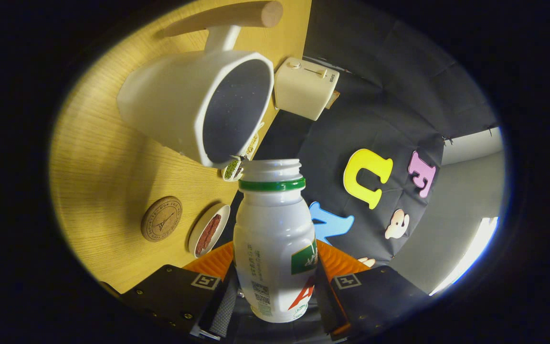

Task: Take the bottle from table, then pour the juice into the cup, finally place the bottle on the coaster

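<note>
Low in the middle of the frame, the gripper (275, 291) has its two fingers closed narrowly on the white juice bottle (275, 243), one pressing each side of its body. That bottle's long axis runs straight ahead from the fingers, its uncapped mouth with the green neck ring pointing toward the white cup (194, 105) at upper left (its rim sits just beside the bottle mouth). The bottle's base is hidden between the fingers. A small dish of green bits (232, 169) is partly covered by the cup rim. On the wooden table (98, 167), a round cork coaster (161, 219) lies beside a dish of reddish food (208, 230). A cream toaster (306, 88) sits beyond the cup.
</note>
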The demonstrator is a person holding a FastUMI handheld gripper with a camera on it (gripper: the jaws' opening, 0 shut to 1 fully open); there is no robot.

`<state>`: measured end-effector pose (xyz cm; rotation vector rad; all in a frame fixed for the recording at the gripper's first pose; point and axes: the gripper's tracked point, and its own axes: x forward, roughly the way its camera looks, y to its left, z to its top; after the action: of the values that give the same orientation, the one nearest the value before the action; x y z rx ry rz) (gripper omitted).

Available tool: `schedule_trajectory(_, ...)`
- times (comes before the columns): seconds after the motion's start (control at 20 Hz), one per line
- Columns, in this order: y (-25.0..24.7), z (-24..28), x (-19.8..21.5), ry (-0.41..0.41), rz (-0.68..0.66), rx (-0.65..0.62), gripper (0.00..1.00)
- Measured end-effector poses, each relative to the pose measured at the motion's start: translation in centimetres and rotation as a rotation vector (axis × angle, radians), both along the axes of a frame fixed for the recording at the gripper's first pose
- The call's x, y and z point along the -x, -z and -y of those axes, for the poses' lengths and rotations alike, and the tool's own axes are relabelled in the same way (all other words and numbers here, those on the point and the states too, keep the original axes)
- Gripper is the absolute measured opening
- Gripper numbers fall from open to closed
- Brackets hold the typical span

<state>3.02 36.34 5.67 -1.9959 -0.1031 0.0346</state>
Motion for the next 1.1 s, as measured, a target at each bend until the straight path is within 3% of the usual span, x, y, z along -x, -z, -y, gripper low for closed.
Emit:
schedule_trajectory(0.7, 0.06, -0.17, 0.02, -0.016, 0.008, 0.036, 0.71)
schedule_trajectory(1.1, 0.19, -0.22, -0.1, -0.032, -0.013, -0.015, 0.71)
